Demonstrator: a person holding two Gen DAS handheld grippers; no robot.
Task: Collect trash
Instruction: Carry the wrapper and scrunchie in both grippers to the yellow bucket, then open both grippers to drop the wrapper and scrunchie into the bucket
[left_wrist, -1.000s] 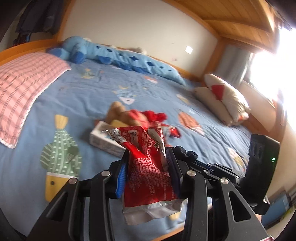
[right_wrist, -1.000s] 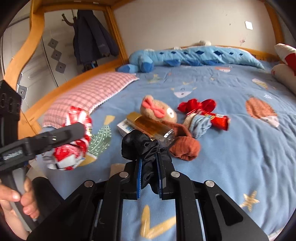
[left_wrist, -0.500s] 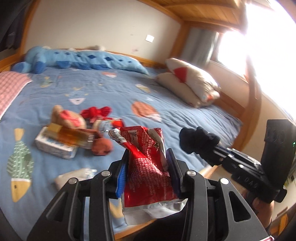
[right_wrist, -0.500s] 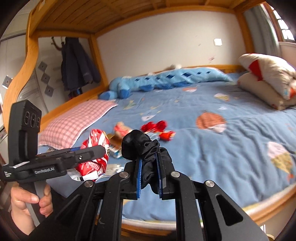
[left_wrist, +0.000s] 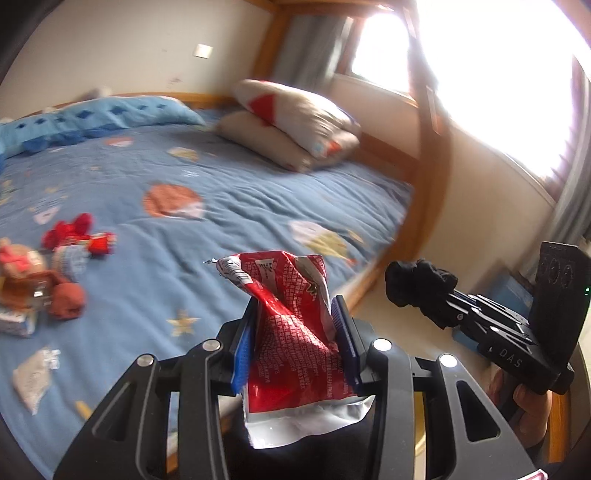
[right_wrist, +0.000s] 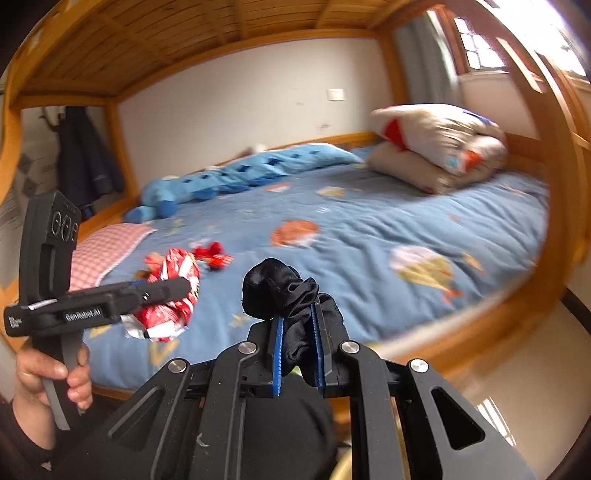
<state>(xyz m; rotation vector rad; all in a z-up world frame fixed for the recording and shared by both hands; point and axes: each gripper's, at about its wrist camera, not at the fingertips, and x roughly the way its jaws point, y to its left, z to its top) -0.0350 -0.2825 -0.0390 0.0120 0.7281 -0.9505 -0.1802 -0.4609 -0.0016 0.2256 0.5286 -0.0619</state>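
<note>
The left tongs (left_wrist: 293, 345) are clenched on a crumpled red snack wrapper (left_wrist: 291, 325), held above the near edge of the bed (left_wrist: 240, 206). The right tongs (right_wrist: 297, 345) are pinched tight on a wad of black fabric (right_wrist: 280, 291), also clear of the bedding. Both loads are carried off the mattress; no bin is seen in either view.

Risks noted:
- The wrapper is gripped across a thin, slick fold, with its silver end hanging loose below the pads. A slip could be caused by a quick swing.
- The fabric is bunched above the pads; a loose fold could snag or pull free.
- Both views are blurred, so the drop-off spot could be misjudged.
- A small pale scrap (left_wrist: 31, 376) and a mixed pile (left_wrist: 40, 280) of toys and packets remain on the bed. A wrapper could be overlooked there, or a toy wrongly taken.
</note>
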